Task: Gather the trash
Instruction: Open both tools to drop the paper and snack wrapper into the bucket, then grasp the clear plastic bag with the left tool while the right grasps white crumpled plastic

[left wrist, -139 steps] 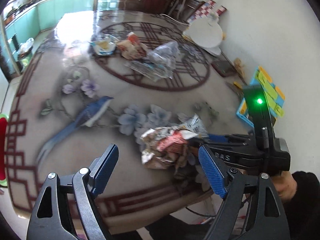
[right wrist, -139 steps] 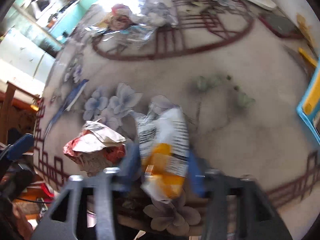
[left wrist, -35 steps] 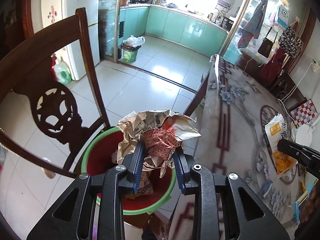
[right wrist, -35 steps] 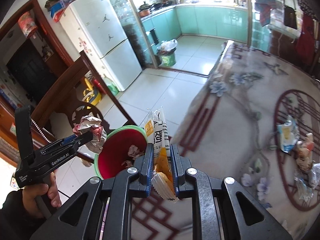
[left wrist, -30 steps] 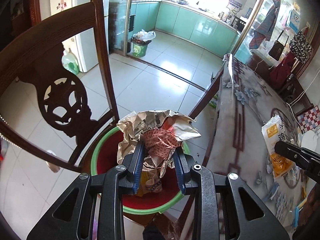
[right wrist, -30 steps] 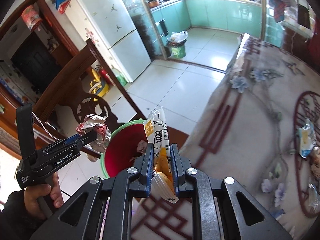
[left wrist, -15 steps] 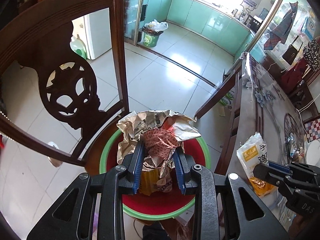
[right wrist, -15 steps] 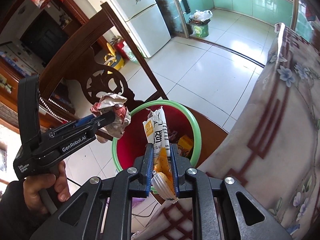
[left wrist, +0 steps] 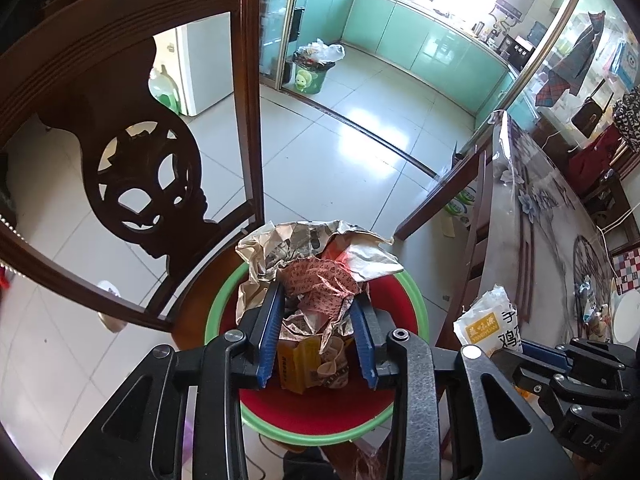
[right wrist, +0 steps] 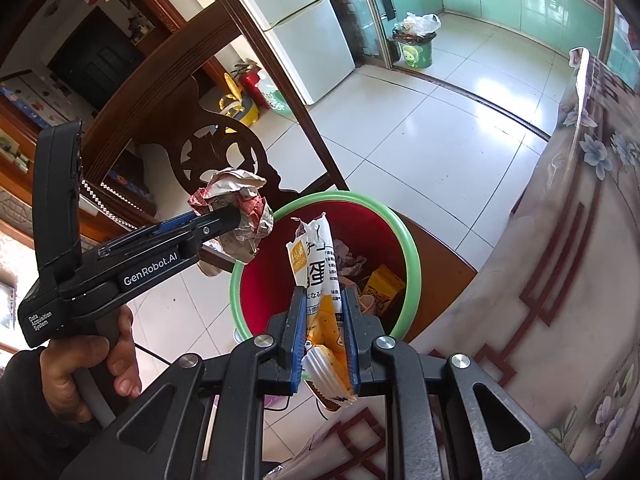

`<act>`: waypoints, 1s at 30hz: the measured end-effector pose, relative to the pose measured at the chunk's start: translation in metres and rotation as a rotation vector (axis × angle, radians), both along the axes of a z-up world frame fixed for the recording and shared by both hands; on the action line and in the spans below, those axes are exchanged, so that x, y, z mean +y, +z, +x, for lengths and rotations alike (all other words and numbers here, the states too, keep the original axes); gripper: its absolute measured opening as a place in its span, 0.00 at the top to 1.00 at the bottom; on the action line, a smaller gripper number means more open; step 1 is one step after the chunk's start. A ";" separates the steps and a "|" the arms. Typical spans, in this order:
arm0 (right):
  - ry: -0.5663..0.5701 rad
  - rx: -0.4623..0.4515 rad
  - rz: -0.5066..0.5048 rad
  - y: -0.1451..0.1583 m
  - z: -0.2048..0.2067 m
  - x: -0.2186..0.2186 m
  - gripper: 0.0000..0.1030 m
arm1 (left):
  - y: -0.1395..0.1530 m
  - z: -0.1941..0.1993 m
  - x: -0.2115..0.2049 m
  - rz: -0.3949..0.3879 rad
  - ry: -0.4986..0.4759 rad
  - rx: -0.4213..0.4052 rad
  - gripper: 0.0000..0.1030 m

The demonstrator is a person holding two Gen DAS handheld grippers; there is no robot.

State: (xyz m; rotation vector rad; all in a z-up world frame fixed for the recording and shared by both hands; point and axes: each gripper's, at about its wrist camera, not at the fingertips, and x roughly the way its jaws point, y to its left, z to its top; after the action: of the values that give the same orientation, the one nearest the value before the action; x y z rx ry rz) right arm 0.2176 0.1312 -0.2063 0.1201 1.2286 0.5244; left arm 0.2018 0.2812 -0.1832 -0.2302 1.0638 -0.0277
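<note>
Paper wad [left wrist: 316, 276] sat over the bin [left wrist: 412, 292] rim as your left gripper [left wrist: 318, 344] jaws just loosened around it; it could tumble outside; right gripper [right wrist: 323, 344] pinched a snack wrapper [right wrist: 320, 276]

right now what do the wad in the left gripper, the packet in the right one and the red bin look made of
Crumpled wad: printed paper, matte, with sharp creases. Snack packet: thin plastic film, slightly glossy, with a torn top. Bin: probably moulded plastic, smooth red wall with a green rim.
</note>
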 end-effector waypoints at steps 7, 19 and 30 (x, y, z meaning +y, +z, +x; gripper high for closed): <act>0.037 -0.027 0.000 0.003 -0.005 0.014 0.62 | 0.011 -0.003 0.008 0.000 0.060 -0.049 0.26; 0.035 -0.072 0.031 0.018 -0.021 0.015 0.57 | 0.020 -0.018 0.011 0.016 0.076 -0.070 0.25; -0.023 -0.110 0.050 0.037 -0.043 -0.009 0.55 | 0.033 -0.031 -0.011 0.019 0.033 -0.101 0.25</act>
State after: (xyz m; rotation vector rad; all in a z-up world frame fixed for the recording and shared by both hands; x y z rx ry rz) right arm 0.1743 0.1224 -0.1695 0.1454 1.1057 0.5353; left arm 0.1708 0.2700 -0.1502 -0.2271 0.9595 -0.0001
